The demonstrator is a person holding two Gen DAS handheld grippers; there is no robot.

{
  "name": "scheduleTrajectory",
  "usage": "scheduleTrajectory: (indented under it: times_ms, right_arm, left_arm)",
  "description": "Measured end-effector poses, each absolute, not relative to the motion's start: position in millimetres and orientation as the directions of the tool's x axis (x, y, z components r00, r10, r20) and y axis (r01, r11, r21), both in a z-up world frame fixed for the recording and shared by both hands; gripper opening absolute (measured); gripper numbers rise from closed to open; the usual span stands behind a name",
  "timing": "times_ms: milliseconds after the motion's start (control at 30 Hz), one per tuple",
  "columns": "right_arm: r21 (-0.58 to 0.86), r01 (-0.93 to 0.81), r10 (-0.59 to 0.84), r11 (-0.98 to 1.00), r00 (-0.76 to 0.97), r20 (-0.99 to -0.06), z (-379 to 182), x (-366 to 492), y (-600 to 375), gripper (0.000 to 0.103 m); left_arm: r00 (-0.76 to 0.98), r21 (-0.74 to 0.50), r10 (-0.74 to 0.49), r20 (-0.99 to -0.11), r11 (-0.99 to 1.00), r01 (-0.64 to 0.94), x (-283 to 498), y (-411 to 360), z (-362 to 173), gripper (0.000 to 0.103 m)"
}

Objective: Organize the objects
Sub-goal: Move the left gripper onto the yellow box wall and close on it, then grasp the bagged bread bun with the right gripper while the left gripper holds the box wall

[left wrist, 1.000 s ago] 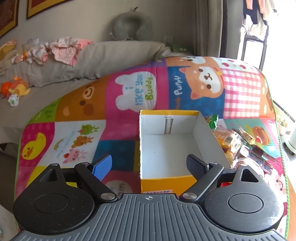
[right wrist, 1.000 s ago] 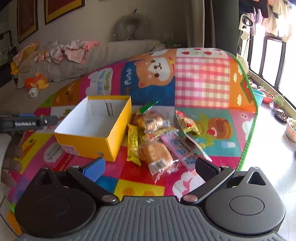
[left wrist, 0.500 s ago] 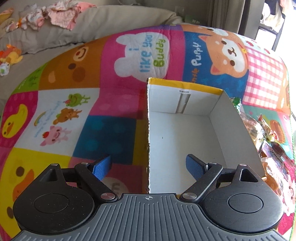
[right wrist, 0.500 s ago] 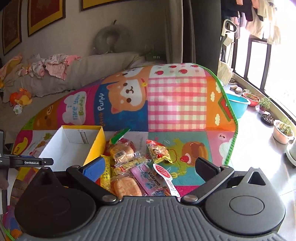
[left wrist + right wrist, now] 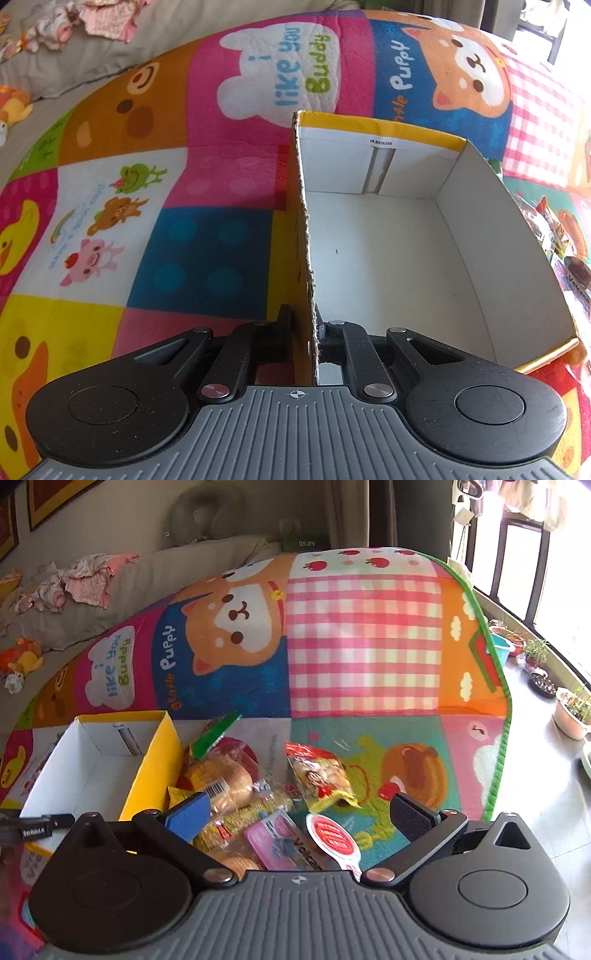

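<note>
A yellow cardboard box [image 5: 388,251], white inside and holding nothing, sits on a colourful play mat [image 5: 207,251]. My left gripper [image 5: 308,325] is shut on the box's left wall [image 5: 304,229], one finger outside, one inside. In the right wrist view the box [image 5: 96,771] is at the left. Beside it lies a pile of snack packets: a bread packet [image 5: 221,779], a red-and-yellow snack bag [image 5: 321,775], a pink packet [image 5: 280,842]. My right gripper [image 5: 299,816] is open and empty, just above the pile.
The mat [image 5: 362,646] covers the floor. A grey cushion with baby clothes [image 5: 85,583] and a plush toy [image 5: 22,661] lie beyond it at the left. Potted plants [image 5: 569,709] and a window stand at the right, on tiled floor.
My left gripper moved down and forward and closed on the box's left wall. My right gripper moved closer over the snack pile, still open.
</note>
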State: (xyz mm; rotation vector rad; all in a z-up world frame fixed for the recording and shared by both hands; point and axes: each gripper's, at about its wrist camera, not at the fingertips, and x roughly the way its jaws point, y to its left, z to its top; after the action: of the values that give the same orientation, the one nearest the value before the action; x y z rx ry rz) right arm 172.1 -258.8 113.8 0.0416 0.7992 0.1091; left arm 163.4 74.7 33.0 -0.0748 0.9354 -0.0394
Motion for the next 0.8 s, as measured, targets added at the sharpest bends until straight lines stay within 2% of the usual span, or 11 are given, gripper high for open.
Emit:
scheduleTrajectory:
  times_ms: [200, 300, 400, 500, 567, 600, 633, 800]
  right_arm:
    - [0.224, -0.078, 0.217, 0.971, 0.677, -0.703, 110.8, 243.7, -228.4, 0.102]
    - [0.179, -0.062, 0.175, 0.982, 0.669, -0.722, 96.8, 283.3, -202.9, 0.089]
    - [0.152, -0.018, 0.129, 0.988, 0.627, -0.769, 72.9, 314.7, -184.1, 0.085]
    - [0.171, -0.013, 0.145, 0.985, 0.594, -0.791, 53.4, 330.3, -171.5, 0.081]
    - [0.164, -0.034, 0.154, 0.986, 0.576, -0.803, 43.3, 333.5, -162.6, 0.061]
    - [0.186, -0.038, 0.174, 0.982, 0.569, -0.804, 40.8, 333.5, -161.9, 0.044]
    - [0.212, -0.040, 0.198, 0.977, 0.555, -0.808, 40.5, 333.5, -162.5, 0.032]
    - [0.206, -0.095, 0.223, 0.974, 0.566, -0.794, 68.4, 307.7, -170.5, 0.014]
  left_arm:
    - [0.592, -0.102, -0.078, -0.802, 0.995, -0.008, 161.2, 80.0, 33.5, 0.010]
    - [0.595, -0.112, -0.080, -0.800, 0.994, -0.017, 160.3, 82.0, 33.5, 0.010]
    - [0.599, -0.116, -0.077, -0.797, 0.993, -0.026, 159.7, 81.8, 33.1, 0.010]
    - [0.597, -0.123, -0.081, -0.798, 0.992, -0.030, 159.5, 83.0, 33.2, 0.010]
    - [0.596, -0.126, -0.083, -0.799, 0.992, -0.030, 158.9, 84.0, 33.5, 0.010]
    - [0.597, -0.126, -0.085, -0.797, 0.992, -0.027, 158.2, 83.9, 33.3, 0.010]
    - [0.600, -0.125, -0.085, -0.796, 0.992, -0.025, 157.6, 83.8, 33.1, 0.010]
    - [0.604, -0.132, -0.093, -0.792, 0.991, -0.019, 156.0, 83.9, 32.8, 0.010]
